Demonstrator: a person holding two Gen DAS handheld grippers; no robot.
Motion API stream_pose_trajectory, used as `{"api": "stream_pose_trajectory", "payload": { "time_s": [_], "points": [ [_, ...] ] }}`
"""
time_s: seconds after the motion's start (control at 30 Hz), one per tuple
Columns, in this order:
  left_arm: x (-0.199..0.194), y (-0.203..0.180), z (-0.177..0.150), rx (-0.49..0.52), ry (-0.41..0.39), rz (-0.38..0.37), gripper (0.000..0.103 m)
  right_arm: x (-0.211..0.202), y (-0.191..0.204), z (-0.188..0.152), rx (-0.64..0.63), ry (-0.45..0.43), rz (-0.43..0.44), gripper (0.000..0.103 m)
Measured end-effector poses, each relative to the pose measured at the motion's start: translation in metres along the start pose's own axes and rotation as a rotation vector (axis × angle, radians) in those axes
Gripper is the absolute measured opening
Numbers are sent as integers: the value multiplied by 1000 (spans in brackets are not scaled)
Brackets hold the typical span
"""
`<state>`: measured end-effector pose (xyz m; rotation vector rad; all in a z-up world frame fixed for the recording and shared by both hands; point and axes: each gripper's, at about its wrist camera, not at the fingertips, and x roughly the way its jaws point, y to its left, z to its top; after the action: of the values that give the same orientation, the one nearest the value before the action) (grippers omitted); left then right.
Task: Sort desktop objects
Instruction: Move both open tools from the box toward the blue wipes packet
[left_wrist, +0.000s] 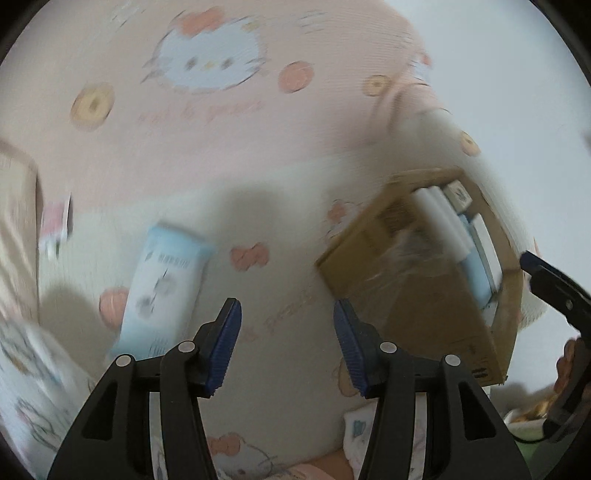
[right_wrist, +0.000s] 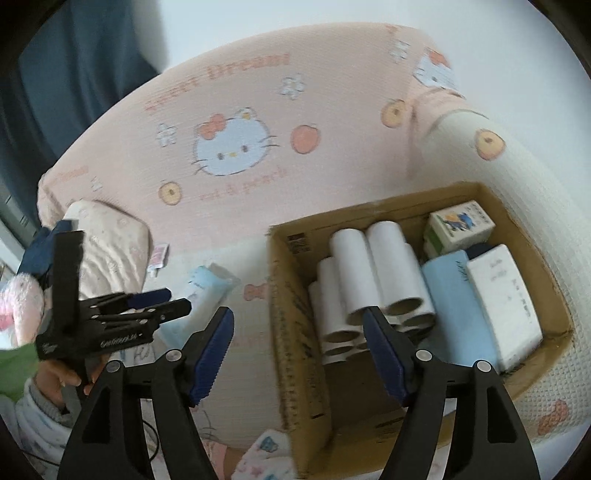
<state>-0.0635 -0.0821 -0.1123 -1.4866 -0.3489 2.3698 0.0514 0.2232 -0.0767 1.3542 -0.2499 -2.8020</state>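
the left claw (left_wrist: 287, 345) has its blue pads spread apart with nothing between them, over a bed covered in a pink and cream cartoon-cat blanket (left_wrist: 229, 155). a pale blue pack of tissues (left_wrist: 162, 291) lies flat on the blanket just left of that claw, blurred in this view. the right claw (right_wrist: 298, 354) is also spread wide and holds nothing; it hangs over the near left part of a cardboard box (right_wrist: 295, 354) that sits on the bed. inside the box lie several white rolls with cardboard cores (right_wrist: 376, 273), stacked on their sides, then a blue pack (right_wrist: 448, 295) and a white pack (right_wrist: 506, 299) side by side, and a small printed carton (right_wrist: 461, 225) at the far corner. a small pink sachet (right_wrist: 159, 258) lies on the blanket beside a pillow (right_wrist: 107, 243)
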Motion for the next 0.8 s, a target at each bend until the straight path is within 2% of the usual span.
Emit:
{"api": "stream_pose_trajectory", "payload": {
  "time_s": [0.03,0.1,0.17,0.23,0.3,0.43,0.53,0.67,0.73,0.77,0.8],
  "points": [
    [3,12,-3,-32,16,-18,53,2,7,0,-20,-1,-3,71],
    [5,29,-10,-78,28,-25,40,5,27,0,-73,-14,-31,71],
    [7,43,-15,-83,49,15,35,13,50,0,-139,-25,-48,72],
    [6,55,-19,-66,54,75,35,22,67,0,-185,-25,-35,72],
    [6,64,-23,-61,64,94,35,35,86,-3,-223,-7,-6,72],
    [10,93,-26,-155,99,72,35,66,111,-14,-230,29,54,72],
    [16,117,-25,-251,122,50,35,93,122,-23,-232,72,54,72],
    [20,139,-18,-314,110,55,35,130,132,-36,-231,136,46,72],
    [25,150,-9,-337,106,51,39,143,133,-39,-212,170,46,72],
    [28,153,-6,-344,110,45,45,151,133,-42,-197,181,54,72],
    [32,157,-3,-351,119,38,47,156,133,-43,-185,188,65,72]
  ]
}}
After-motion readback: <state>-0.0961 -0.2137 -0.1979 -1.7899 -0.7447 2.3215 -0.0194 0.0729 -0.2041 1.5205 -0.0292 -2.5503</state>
